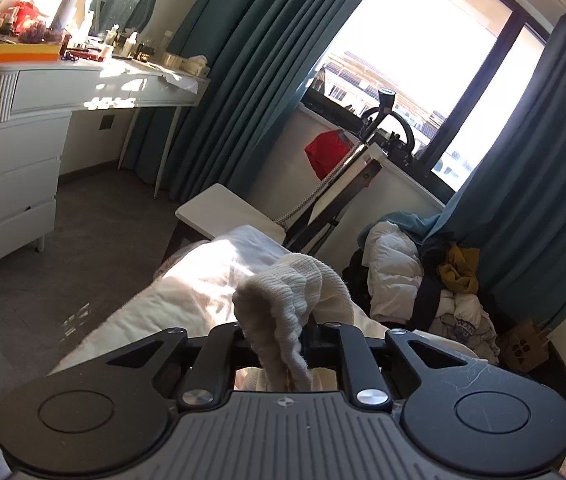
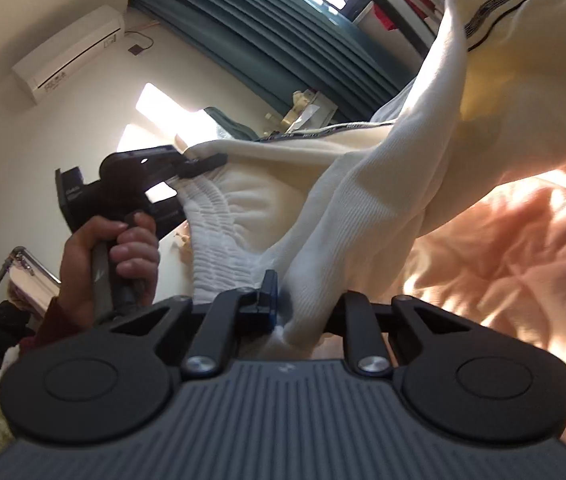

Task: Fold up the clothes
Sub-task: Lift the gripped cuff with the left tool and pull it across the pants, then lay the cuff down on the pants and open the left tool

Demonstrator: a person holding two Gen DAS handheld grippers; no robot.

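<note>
Garment [image 2: 363, 208] stretched between both raised tools: left tool [image 2: 199, 164] and right tool [image 2: 295, 312] each clamp its ribbed hem.

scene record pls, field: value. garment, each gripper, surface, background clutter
garment: cream ribbed-hem garment, lifted and stretched between both grippers
left gripper: shut on bunched ribbed hem
right gripper: shut on ribbed hem
surface: peach bedding beneath
clutter: clothes pile by teal curtain; white vanity with bottles
</note>
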